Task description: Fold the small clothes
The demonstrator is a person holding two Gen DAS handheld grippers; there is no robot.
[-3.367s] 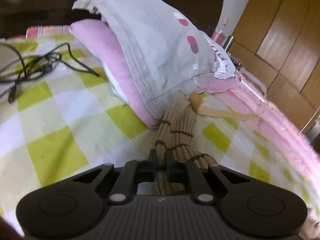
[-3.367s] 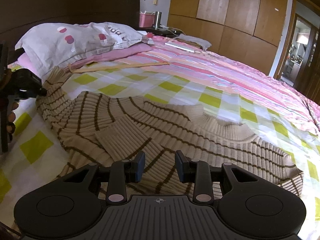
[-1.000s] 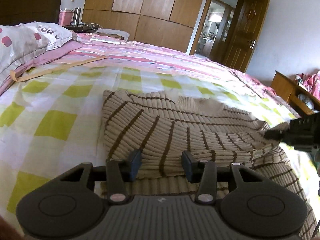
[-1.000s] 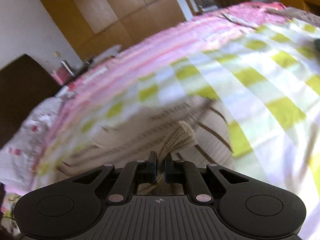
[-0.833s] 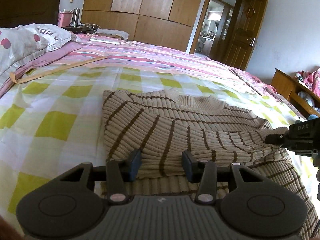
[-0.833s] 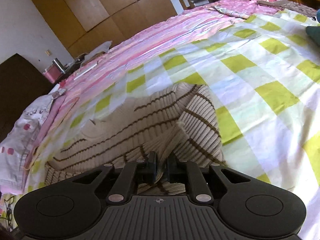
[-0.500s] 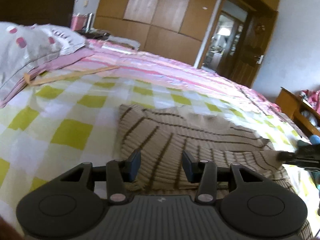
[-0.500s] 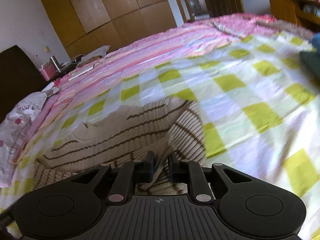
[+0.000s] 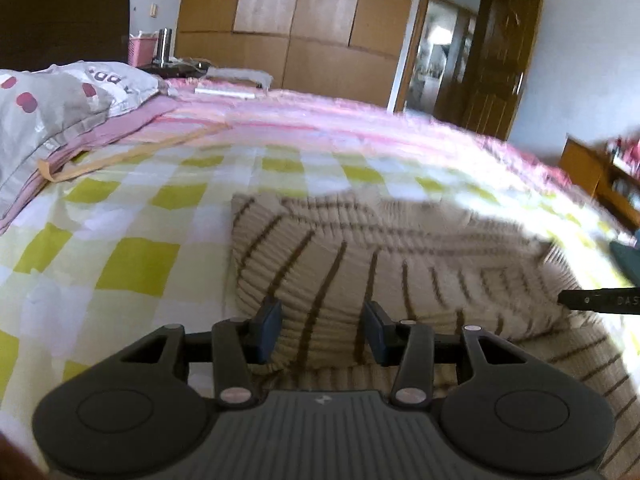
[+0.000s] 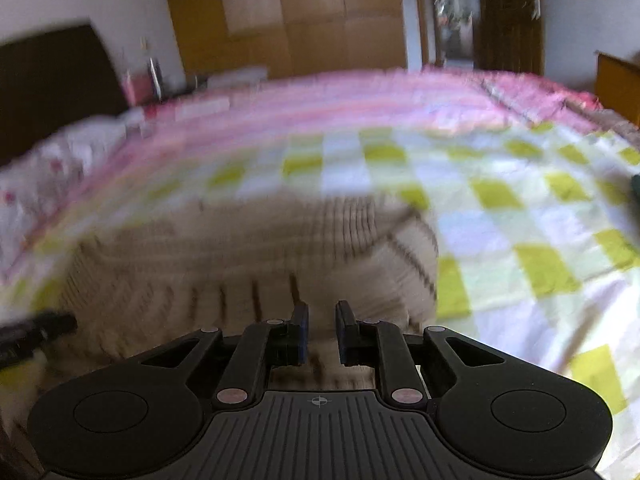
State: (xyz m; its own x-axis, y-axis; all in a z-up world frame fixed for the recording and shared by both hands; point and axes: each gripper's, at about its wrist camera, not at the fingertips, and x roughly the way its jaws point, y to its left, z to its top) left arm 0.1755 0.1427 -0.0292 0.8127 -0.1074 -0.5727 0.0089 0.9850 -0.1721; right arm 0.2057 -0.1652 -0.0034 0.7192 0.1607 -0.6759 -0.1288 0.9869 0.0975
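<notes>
Sweater [image 9: 400,264], beige ribbed knit with thin brown stripes, lies folded over on the green-and-white checked bedspread [image 9: 132,264], straight ahead of both claws. To the far left of the left gripper [image 9: 322,326] a grey pillow [image 9: 44,120] with red spots rests on a pink one, well apart from the knit. The left gripper's jaws stand spread, with the near fold of the sweater showing in the gap between them and neither pad pressing on it. To its right, the dark tip of the other tool pokes in at the sweater's right edge. In the right wrist view (badly blurred) the right gripper [image 10: 321,332] has its jaws a little apart, nothing pinched between them; the sweater sits just beyond its fingertips, with bare bedspread to its right.
</notes>
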